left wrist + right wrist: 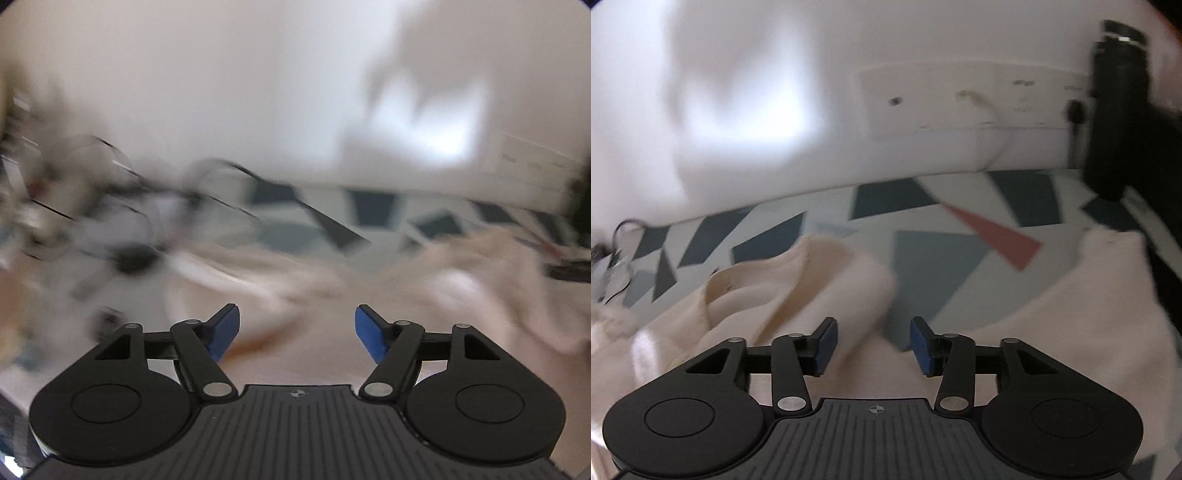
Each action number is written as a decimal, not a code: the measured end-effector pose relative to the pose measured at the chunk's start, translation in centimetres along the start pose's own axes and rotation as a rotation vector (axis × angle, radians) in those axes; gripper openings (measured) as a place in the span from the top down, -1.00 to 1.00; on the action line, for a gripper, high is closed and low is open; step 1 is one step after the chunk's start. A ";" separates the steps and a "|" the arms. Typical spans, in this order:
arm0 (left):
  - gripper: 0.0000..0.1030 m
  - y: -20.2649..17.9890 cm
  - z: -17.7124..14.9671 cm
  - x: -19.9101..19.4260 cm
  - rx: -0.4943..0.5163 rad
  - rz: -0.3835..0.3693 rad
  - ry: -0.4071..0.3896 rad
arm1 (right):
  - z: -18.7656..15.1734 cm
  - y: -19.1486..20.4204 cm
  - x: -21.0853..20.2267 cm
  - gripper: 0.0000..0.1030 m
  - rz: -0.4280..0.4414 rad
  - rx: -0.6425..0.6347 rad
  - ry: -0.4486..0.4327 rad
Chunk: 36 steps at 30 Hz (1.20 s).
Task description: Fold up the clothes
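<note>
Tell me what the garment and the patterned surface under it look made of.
Garment: soft cream knit or jersey, matte; it slumps in rounded folds, with a stitched neckline edge. Surface: looks like a smooth printed sheet or mat, flat geometric colour patches, faint sheen; material unclear through blur.

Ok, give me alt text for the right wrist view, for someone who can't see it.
The open right gripper hovers over a cream garment lying rumpled on a geometric-patterned cloth, with nothing between its blue pads. A white wall with a socket panel is behind, and a dark bottle stands far right. The picture is motion-blurred.
</note>
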<state>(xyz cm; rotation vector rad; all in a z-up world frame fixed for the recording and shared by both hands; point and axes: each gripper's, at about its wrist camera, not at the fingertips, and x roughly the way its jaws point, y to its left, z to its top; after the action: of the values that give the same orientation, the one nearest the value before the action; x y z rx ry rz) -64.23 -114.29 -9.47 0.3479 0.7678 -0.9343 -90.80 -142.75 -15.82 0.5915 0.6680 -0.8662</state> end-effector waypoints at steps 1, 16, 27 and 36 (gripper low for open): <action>-0.38 -0.6 -0.3 0.6 -0.004 -0.041 0.033 | -0.1 0.4 0.1 0.04 0.009 -0.022 0.007; -0.49 -6.0 -5.2 6.8 0.071 0.022 0.292 | -2.1 -7.1 -2.9 -0.14 -0.378 -0.074 0.001; -0.48 -2.6 1.7 13.5 -0.095 0.086 0.262 | -7.8 -1.5 -3.8 -0.14 -0.214 -0.298 0.128; -0.35 -5.4 7.8 16.4 -0.061 -0.020 0.192 | -9.1 7.9 -4.4 0.08 0.112 -0.371 0.212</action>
<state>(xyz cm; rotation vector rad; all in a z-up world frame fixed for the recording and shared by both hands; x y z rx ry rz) -59.31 -131.49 -15.70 0.3804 0.9749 -0.9029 -88.94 -130.09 -16.98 0.3834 0.9534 -0.5595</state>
